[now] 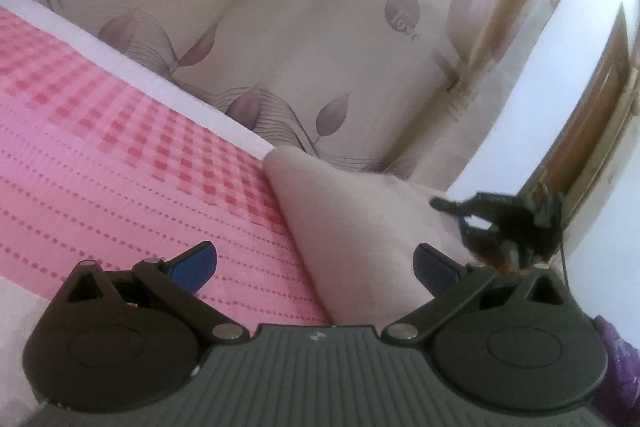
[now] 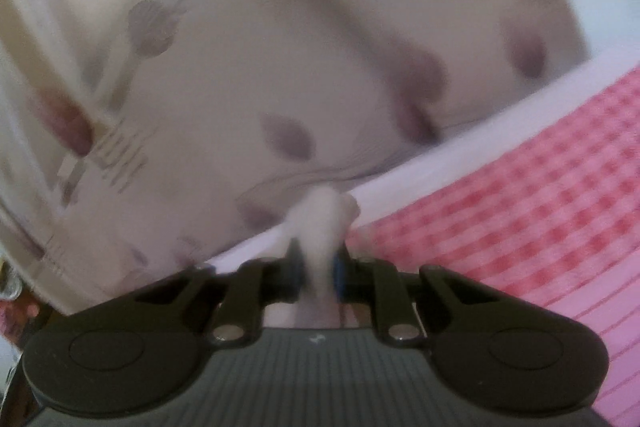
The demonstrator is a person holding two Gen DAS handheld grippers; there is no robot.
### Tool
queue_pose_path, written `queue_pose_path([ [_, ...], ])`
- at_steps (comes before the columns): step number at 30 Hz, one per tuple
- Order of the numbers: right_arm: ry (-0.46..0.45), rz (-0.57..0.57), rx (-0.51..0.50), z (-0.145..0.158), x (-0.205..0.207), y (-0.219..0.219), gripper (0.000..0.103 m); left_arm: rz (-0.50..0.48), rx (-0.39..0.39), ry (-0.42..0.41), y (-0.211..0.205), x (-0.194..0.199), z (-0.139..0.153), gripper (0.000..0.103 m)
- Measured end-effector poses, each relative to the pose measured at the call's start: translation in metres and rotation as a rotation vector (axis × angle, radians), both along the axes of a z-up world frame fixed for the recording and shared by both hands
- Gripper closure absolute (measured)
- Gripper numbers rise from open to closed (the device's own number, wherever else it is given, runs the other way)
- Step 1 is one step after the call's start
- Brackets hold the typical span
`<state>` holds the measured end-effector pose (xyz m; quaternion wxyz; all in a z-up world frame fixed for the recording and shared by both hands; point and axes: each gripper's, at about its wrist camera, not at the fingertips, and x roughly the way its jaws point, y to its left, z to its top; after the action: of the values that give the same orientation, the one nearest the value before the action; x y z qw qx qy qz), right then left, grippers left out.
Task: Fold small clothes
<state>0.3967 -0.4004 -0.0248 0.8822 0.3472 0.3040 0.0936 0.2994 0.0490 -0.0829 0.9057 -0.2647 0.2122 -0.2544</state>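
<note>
Left wrist view: the left gripper [image 1: 314, 265] stands spread wide and grasps nothing — the pale garment [image 1: 360, 223] rises as a peak between its blue pads [image 1: 196, 261] at lower centre, over the pink checked bedspread [image 1: 100, 131]. At right, the right gripper [image 1: 472, 217] appears small. Right wrist view, blurred: its jaws pinch a fold of the garment [image 2: 320, 223] at centre — curtain [image 2: 240, 47] behind.

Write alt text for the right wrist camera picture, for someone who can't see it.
The right hand-held gripper is shut on a bunched fold of pale cloth that sticks up between its fingers. Behind it, blurred, are a pink checked bedspread and a cream curtain printed with purple leaves.
</note>
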Motion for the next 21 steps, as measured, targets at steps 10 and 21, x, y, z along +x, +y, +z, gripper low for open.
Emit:
queue_pose_path([
  [10, 0.110, -0.017, 0.111, -0.056, 0.007, -0.020, 0.088, 0.009, 0.028, 0.010, -0.002, 0.002, 0.000, 0.000],
  [21, 0.069, -0.004, 0.204, -0.058, -0.034, -0.036, 0.000, 0.012, 0.029, 0.020, -0.002, 0.003, -0.001, 0.000],
])
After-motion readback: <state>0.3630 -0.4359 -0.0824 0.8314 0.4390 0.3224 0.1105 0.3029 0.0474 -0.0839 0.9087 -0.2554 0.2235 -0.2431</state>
